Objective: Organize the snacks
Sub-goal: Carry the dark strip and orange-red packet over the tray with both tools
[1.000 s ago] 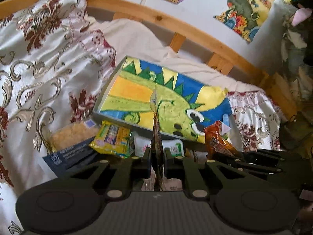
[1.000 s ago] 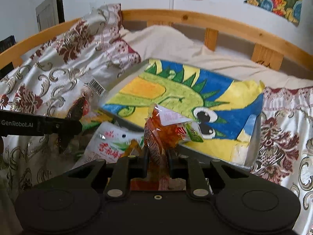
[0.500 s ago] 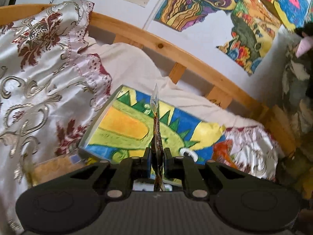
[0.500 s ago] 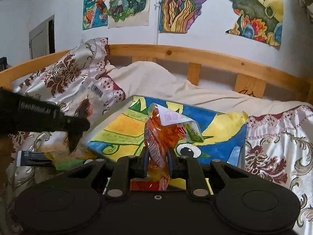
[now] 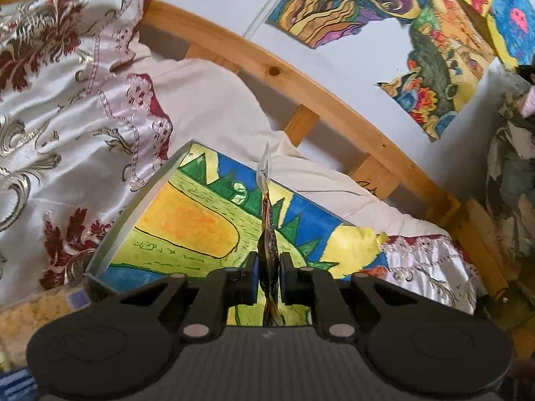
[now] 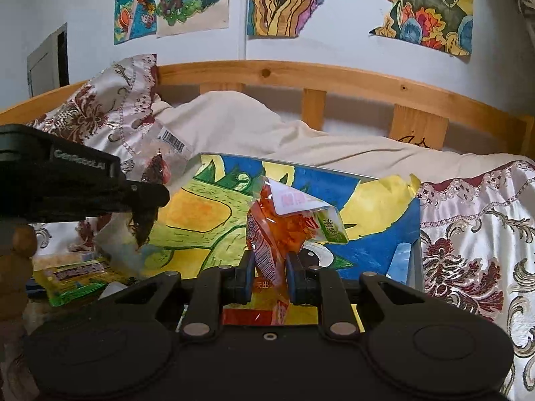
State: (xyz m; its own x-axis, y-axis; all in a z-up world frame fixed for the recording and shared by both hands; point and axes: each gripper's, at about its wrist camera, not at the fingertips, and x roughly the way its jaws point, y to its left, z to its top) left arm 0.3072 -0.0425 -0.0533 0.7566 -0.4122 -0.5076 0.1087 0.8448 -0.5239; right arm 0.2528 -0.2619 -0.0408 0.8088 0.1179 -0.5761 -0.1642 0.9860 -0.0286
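My left gripper (image 5: 268, 272) is shut on a thin dark snack packet (image 5: 267, 224), seen edge-on, held above the painted box (image 5: 187, 230). In the right wrist view the left gripper (image 6: 147, 197) shows at the left with that clear, dark-filled packet (image 6: 160, 170) hanging over the box's left edge. My right gripper (image 6: 269, 275) is shut on an orange snack bag (image 6: 287, 224) with a white and green top, held above the box (image 6: 378, 227).
A yellow-green snack packet (image 6: 77, 277) and other snacks lie on the bed left of the box. A pale crumbly snack pack (image 5: 33, 314) lies at lower left. Floral bedding (image 5: 67, 100), a wooden bed rail (image 6: 334, 80) and wall paintings surround the box.
Both grippers have risen and tilted up with their packets. The snack pile has dropped out of the left view. The left gripper has moved right, towards the box.
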